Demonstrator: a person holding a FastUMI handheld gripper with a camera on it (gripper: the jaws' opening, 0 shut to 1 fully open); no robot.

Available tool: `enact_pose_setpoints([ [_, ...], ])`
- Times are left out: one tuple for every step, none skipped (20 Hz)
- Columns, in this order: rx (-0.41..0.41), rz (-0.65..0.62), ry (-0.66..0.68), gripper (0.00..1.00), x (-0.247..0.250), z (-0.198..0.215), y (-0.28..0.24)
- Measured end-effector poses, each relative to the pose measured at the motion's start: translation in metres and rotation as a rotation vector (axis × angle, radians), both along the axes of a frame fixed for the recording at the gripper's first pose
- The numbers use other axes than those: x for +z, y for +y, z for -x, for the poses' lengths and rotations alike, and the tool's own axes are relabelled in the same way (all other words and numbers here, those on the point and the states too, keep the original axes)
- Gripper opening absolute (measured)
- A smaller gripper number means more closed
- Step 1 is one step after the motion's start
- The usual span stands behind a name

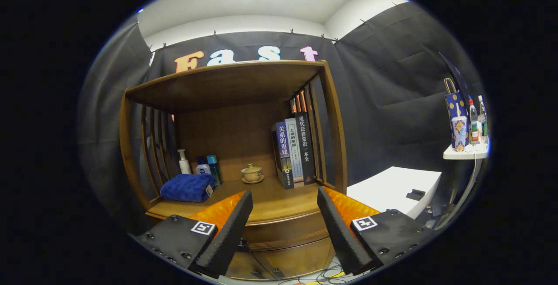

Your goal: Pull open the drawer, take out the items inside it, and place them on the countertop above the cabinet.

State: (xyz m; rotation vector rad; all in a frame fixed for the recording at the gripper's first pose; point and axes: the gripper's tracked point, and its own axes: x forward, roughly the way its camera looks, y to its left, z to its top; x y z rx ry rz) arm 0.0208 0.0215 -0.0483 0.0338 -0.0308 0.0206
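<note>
A wooden cabinet (226, 84) stands ahead with an open shelf on its countertop (279, 204). Below the countertop's front edge lies the closed drawer (285, 232), its dark knob (243, 245) peeking out beside the left finger. My gripper (285, 200) is open, held a little in front of the cabinet and above the drawer, with nothing between its fingers. The drawer's contents are hidden.
On the countertop sit a folded blue towel (188, 187), a white pump bottle (184, 163), two small blue bottles (208, 167), a lidded tea cup (252, 173) and upright books (294, 152). A white box (394, 189) stands right of the cabinet. A side shelf (465, 152) holds a gift bag and bottles.
</note>
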Motion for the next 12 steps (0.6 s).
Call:
enact_pose_setpoints([
  [0.013,-0.006,0.005,0.98,-0.011,-0.003,0.007],
  [0.025,-0.013,0.017,0.98,-0.026,-0.008,0.013],
  [0.036,-0.018,0.031,0.98,-0.041,-0.013,0.020],
  [0.047,-0.021,0.048,0.98,-0.056,-0.017,0.027],
  [0.060,-0.015,0.066,0.98,-0.069,-0.021,0.034],
  [0.072,0.000,0.079,0.98,-0.084,-0.026,0.040],
  [0.083,0.020,0.103,0.98,-0.100,-0.028,0.045],
  [0.100,0.039,0.130,0.98,-0.117,-0.031,0.051],
  [0.119,0.054,0.158,0.98,-0.132,-0.034,0.059],
  [0.140,0.067,0.183,0.98,-0.148,-0.036,0.066],
  [0.156,0.078,0.201,0.98,-0.160,-0.039,0.073],
  [0.165,0.094,0.218,0.98,-0.172,-0.043,0.076],
])
